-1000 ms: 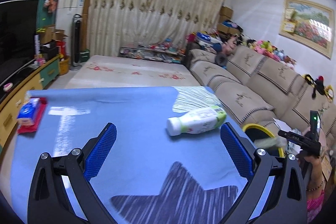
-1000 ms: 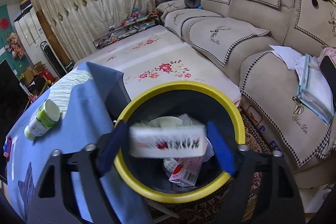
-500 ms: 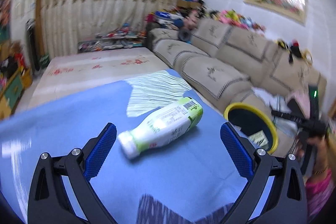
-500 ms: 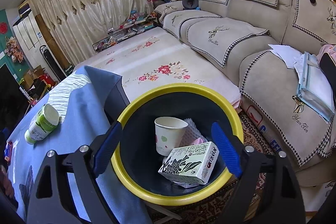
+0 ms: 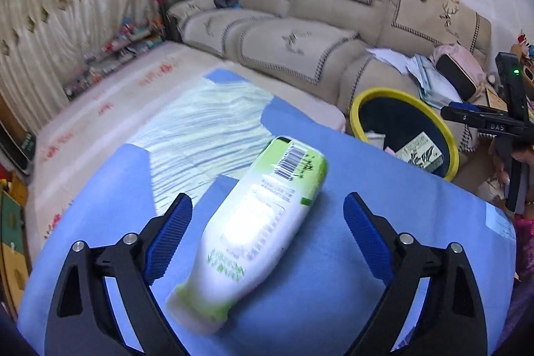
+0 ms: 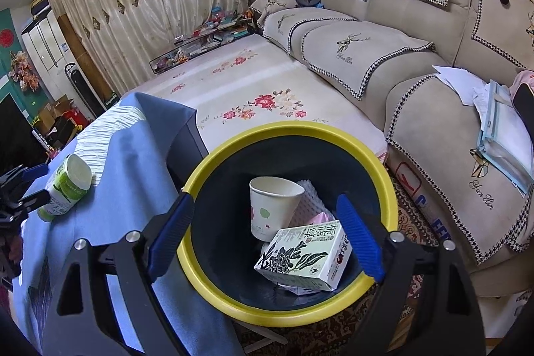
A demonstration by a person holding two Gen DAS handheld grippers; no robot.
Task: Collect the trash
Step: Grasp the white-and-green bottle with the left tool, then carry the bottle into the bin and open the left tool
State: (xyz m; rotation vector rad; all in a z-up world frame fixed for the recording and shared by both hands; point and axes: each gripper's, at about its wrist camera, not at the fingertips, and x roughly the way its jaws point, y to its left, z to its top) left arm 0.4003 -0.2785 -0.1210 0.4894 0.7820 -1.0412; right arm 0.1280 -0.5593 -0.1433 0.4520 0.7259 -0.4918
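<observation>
Now my left gripper (image 5: 267,232) spreads around the lying green-and-white plastic bottle (image 5: 253,236), my right gripper (image 6: 263,236) gapes empty above the yellow-rimmed dark bin (image 6: 213,286) holding a white paper cup (image 6: 272,206) and carton (image 6: 303,256)

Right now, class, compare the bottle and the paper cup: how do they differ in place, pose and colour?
The bottle lies on its side on the blue tablecloth, between the fingers of the open left claw; the paper cup stands roughly upright, mouth open, inside the yellow-rimmed bin. The bottle is white with green; the cup is cream with small printed marks. Both are drink containers.
</observation>
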